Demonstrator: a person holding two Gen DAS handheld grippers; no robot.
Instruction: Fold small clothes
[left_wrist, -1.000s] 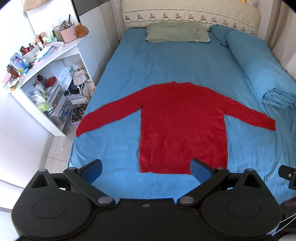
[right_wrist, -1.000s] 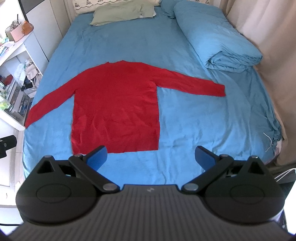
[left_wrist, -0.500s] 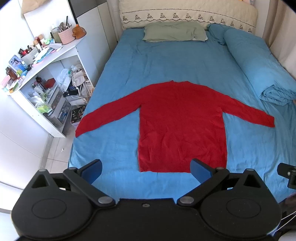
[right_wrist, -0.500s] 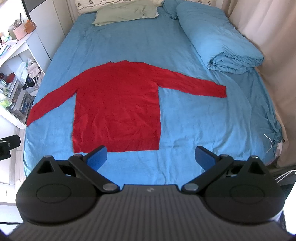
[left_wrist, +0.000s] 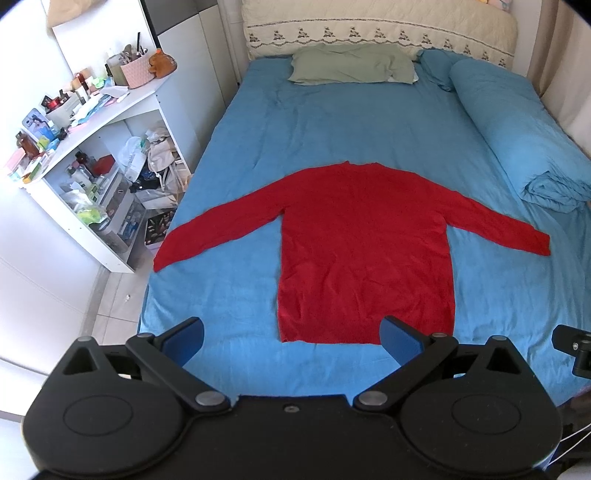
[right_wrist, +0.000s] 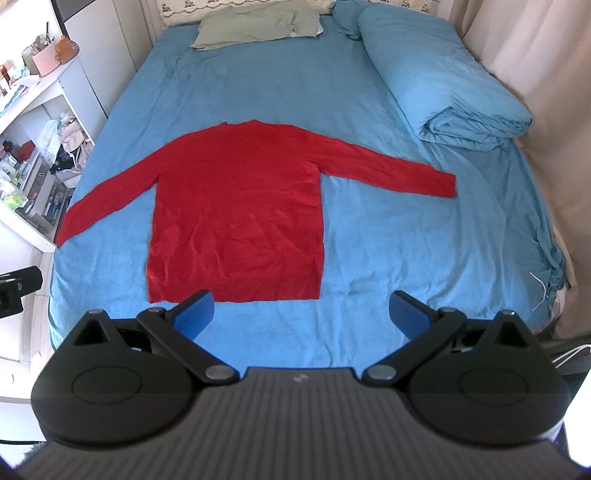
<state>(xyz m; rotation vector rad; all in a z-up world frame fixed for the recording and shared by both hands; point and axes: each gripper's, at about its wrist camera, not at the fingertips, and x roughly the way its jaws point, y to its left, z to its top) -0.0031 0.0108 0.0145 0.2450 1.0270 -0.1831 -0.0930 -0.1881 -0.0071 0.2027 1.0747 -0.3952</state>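
A red long-sleeved sweater (left_wrist: 364, 251) (right_wrist: 236, 218) lies flat on the blue bed (left_wrist: 332, 122) (right_wrist: 388, 251), both sleeves spread out to the sides and the hem toward me. My left gripper (left_wrist: 291, 339) hovers open near the foot of the bed, just short of the hem, holding nothing. My right gripper (right_wrist: 301, 312) is open too, above the sheet in front of the hem's right half, with nothing between its blue pads (right_wrist: 195, 310).
A white shelf unit (left_wrist: 92, 155) crowded with bottles and clutter stands left of the bed. A rolled blue duvet (right_wrist: 443, 88) lies along the right side, a green pillow (left_wrist: 351, 66) at the head. A curtain (right_wrist: 535, 74) hangs at the right.
Both views have shifted only slightly: the sweater sits a little lower and nearer in the right wrist frame. The sweater itself has not been moved; both grippers stay open.
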